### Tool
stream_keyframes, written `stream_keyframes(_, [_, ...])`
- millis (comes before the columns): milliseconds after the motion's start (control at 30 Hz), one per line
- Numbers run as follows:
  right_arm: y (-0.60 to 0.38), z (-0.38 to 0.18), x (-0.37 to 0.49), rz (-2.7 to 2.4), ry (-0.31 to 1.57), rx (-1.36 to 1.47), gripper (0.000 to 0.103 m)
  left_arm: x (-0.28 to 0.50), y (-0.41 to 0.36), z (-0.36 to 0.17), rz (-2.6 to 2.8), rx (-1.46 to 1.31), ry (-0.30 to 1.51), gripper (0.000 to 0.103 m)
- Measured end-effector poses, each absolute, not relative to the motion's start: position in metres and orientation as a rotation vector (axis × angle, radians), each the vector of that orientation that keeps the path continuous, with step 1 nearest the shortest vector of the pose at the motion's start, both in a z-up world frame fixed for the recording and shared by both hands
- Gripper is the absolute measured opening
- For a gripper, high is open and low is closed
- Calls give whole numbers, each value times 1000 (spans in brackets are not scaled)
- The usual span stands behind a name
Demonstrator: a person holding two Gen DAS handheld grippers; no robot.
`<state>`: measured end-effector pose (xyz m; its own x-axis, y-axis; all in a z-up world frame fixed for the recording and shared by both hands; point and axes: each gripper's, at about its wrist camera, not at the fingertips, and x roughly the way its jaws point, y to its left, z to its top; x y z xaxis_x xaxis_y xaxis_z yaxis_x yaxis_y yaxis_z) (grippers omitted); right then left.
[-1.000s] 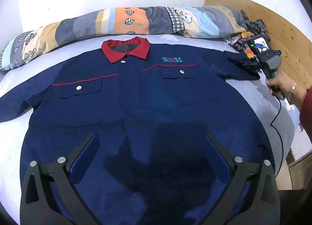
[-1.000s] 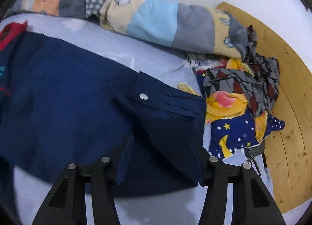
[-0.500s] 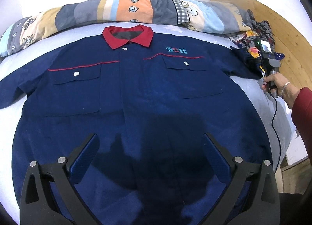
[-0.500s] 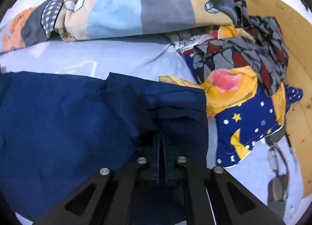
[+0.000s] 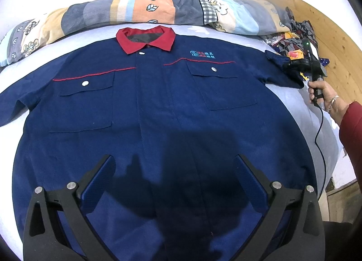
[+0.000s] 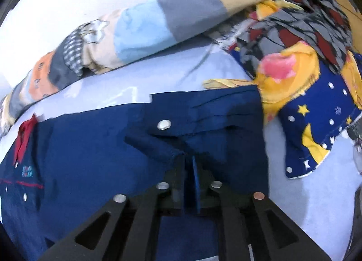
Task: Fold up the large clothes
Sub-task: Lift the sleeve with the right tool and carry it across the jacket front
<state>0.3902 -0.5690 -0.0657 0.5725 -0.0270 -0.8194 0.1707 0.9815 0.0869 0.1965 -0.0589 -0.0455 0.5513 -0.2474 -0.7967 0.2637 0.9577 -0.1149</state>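
A large navy-blue work shirt (image 5: 158, 111) of plain woven cloth lies spread flat, front up, on a pale blue bed sheet (image 5: 291, 100), its red collar (image 5: 146, 39) toward a long patchwork bolster (image 5: 140, 9) of soft, printed fabric along the white wall. The shirt has thin red piping across the chest, 2 flapped patch pockets with round silver snaps, a small light-blue embroidered logo (image 5: 202, 53), and short sleeves reaching out to both sides. The left gripper (image 5: 173, 170) hovers above the lower hem, its 2 black fingers spread wide with nothing between them. The right gripper (image 6: 187, 166), held in a hand (image 5: 322, 91) with a red sleeve, sits at the cuffed sleeve end (image 6: 217, 120); its jaws have just been opening slightly and stand narrowly apart, with a bunched fold of the sleeve's cloth between the tips. Beside that sleeve lies a crumpled heap of patterned fabrics (image 6: 316, 84), yellow, dark blue with stars, grey and red.
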Motion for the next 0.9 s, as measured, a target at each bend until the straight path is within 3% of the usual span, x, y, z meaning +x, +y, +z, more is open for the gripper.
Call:
stream_keyframes(33, [-565, -65, 390, -101, 952, 141, 54, 197, -59, -46, -303, 16, 941, 103])
stream_keyframes(67, [-560, -65, 391, -87, 951, 116, 67, 198, -59, -47, -304, 13, 945, 103])
stream_keyframes(100, [-557, -67, 396, -82, 958, 87, 67, 198, -59, -48, -306, 11, 950, 103])
stream_keyframes(300, [-540, -89, 423, -127, 1032, -61, 57, 197, -62, -50, -312, 20, 959, 103])
stream_keyframes(400, [-538, -91, 432, -174, 1022, -121, 36, 199, -61, -53, -311, 15, 970, 103])
stream_keyframes(433, [-541, -90, 435, -207, 1026, -113, 20, 200, -61, -54, -310, 11, 974, 103])
stream_keyframes(467, [-544, -88, 434, -207, 1019, -81, 15, 200, -60, -54, -308, 9, 976, 103])
stream_keyframes(600, [-561, -73, 421, -217, 955, 57, 11, 201, -61, -55, -309, 4, 981, 103])
stream_keyframes(900, [-612, -32, 348, -78, 738, 696, 10, 196, -61, -50, -315, 7, 962, 103])
